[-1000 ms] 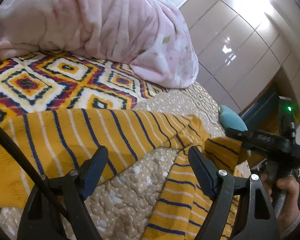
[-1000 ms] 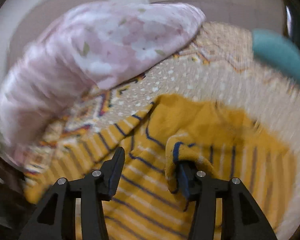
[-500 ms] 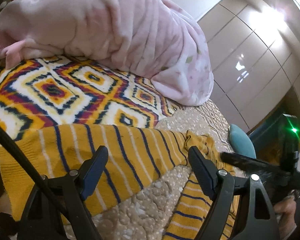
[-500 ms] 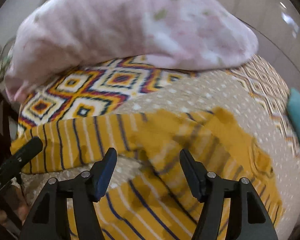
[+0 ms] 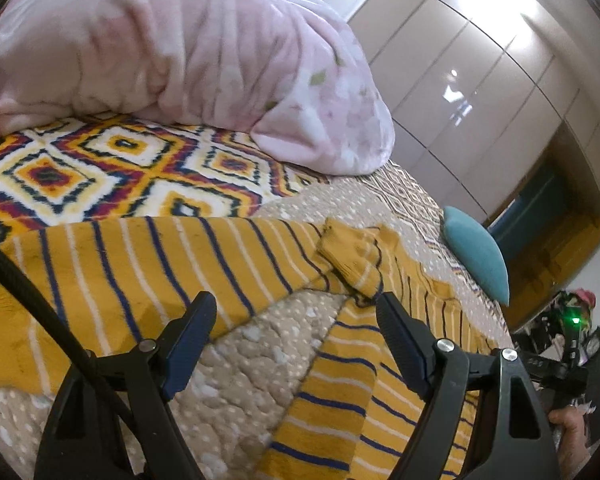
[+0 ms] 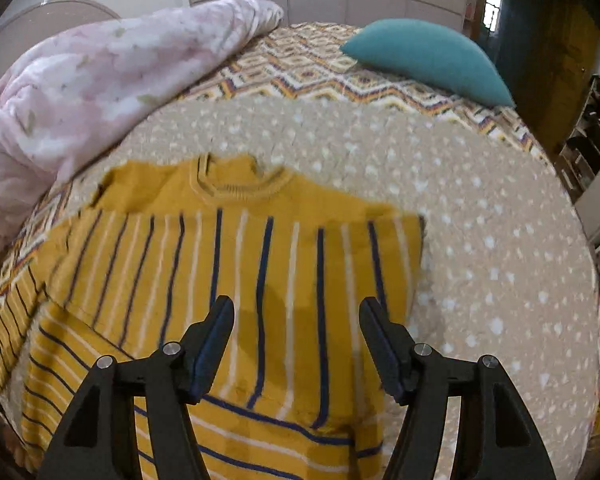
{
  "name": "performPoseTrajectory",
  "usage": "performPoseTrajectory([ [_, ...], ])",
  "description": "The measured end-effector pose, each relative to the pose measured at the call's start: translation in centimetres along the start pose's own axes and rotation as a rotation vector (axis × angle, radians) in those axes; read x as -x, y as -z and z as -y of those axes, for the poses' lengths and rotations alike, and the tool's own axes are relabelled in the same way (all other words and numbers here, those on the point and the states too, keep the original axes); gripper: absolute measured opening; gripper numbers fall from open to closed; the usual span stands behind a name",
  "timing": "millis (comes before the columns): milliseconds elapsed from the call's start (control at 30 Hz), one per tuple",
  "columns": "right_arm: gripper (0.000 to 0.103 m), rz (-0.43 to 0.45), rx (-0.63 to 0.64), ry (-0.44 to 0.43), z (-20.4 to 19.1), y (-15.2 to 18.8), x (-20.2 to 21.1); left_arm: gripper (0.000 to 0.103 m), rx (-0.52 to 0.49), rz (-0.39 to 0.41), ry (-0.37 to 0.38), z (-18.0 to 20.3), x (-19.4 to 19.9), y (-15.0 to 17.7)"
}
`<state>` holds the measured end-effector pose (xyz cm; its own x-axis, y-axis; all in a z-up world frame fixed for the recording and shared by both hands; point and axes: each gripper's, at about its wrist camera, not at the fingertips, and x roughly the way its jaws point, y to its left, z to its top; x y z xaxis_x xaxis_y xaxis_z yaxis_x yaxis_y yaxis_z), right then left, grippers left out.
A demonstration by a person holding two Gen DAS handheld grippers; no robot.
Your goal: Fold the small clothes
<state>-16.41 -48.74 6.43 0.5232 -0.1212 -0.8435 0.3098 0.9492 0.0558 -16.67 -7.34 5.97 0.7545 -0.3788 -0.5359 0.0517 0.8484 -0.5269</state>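
Mustard-yellow knit sweater (image 6: 260,264) with navy and white stripes lies flat on a beige dotted quilt (image 6: 480,240), collar (image 6: 236,184) toward the far side of the bed. In the right wrist view one sleeve (image 6: 236,280) is folded across the chest, its stripes running crosswise to those of the body lower down. In the left wrist view the other sleeve (image 5: 140,280) stretches out to the left over the patterned blanket (image 5: 100,168), a triangle of quilt showing between it and the body.

Left gripper (image 5: 296,336): fingers spread wide, nothing between them, held above the bare quilt patch just beside the sleeve and the body's edge.

Right gripper (image 6: 296,344): fingers likewise apart, empty, held over the folded sleeve; contact with the fabric cannot be told.

Pink fleece bedding (image 5: 180,60) bunched at the far left of the bed, resting on the patterned blanket. Teal cushion (image 6: 428,56) at the far right, well apart from the sweater. Glossy wardrobe doors (image 5: 480,80) behind the bed
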Motion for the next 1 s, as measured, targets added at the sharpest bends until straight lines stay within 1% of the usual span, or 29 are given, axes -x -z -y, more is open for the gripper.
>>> performPoseTrajectory([
  [33,0.07,-0.009,0.008,0.013,-0.2,0.3,-0.5,0.081,-0.012,0.0,-0.004,0.2,0.0,0.1],
  [67,0.069,-0.033,0.02,0.044,-0.4,0.5,-1.6,0.081,-0.02,0.001,-0.008,0.4,0.0,0.2],
  [100,0.048,-0.06,0.026,0.065,-0.6,0.7,-2.7,0.081,-0.022,0.001,-0.01,0.4,0.0,0.3],
  [133,0.03,-0.091,0.019,0.056,-0.7,1.0,-3.9,0.081,-0.024,0.002,-0.012,0.4,0.1,0.3],
  [167,0.015,-0.105,0.008,0.04,-0.5,1.3,-4.3,0.081,-0.023,0.002,-0.013,0.3,0.1,0.3],
  [233,0.012,-0.074,-0.012,0.033,-0.1,1.4,-3.9,0.081,-0.014,0.003,-0.017,0.1,0.1,0.2],
  [300,0.008,-0.021,-0.047,0.02,0.8,1.2,-2.3,0.081,0.009,-0.002,-0.011,-0.5,0.1,-0.1],
  [367,0.005,0.017,-0.111,0.017,2.8,1.0,-0.8,0.081,0.035,-0.001,-0.005,-0.9,0.1,-0.3],
  [467,0.005,0.022,-0.2,0.06,6.4,1.2,-0.2,0.081,0.055,-0.004,-0.002,-1.3,0.1,-0.6],
  [567,0.005,-0.018,-0.249,0.125,9.1,2.2,-0.9,0.081,0.064,-0.012,-0.004,-1.5,0.0,-0.6],
  [600,0.006,-0.027,-0.25,0.135,9.5,2.6,-1.1,0.081,0.065,-0.012,-0.004,-1.5,0.0,-0.7],
  [667,0.01,-0.025,-0.255,0.113,9.6,3.0,-1.1,0.081,0.063,-0.01,-0.014,-1.8,0.1,-0.9],
  [733,0.026,0.009,-0.261,0.102,9.4,3.0,-0.1,0.081,0.067,0.001,-0.032,-2.4,0.5,-1.2],
  [767,0.039,0.034,-0.262,0.094,9.0,3.0,0.7,0.081,0.078,0.015,-0.051,-3.1,0.9,-1.5],
  [800,0.043,0.079,-0.262,0.099,8.6,2.9,1.8,0.081,0.094,0.031,-0.074,-3.9,1.3,-1.8],
  [867,0.044,0.154,-0.249,0.122,7.2,2.7,3.8,0.081,0.144,0.062,-0.122,-5.8,2.2,-2.6],
  [900,0.044,0.184,-0.223,0.108,6.0,2.6,4.9,0.081,0.173,0.081,-0.147,-6.9,2.8,-3.0],
  [933,0.044,0.193,-0.201,0.085,5.0,2.3,5.5,0.081,0.199,0.107,-0.182,-8.0,3.5,-3.5],
  [967,0.044,0.196,-0.174,0.043,3.4,2.3,6.2,0.081,0.222,0.136,-0.226,-9.1,4.4,-3.9],
  [1000,0.044,0.19,-0.139,-0.021,1.2,2.3,6.6,0.081,0.242,0.157,-0.264,-10.0,5.1,-4.3],
])
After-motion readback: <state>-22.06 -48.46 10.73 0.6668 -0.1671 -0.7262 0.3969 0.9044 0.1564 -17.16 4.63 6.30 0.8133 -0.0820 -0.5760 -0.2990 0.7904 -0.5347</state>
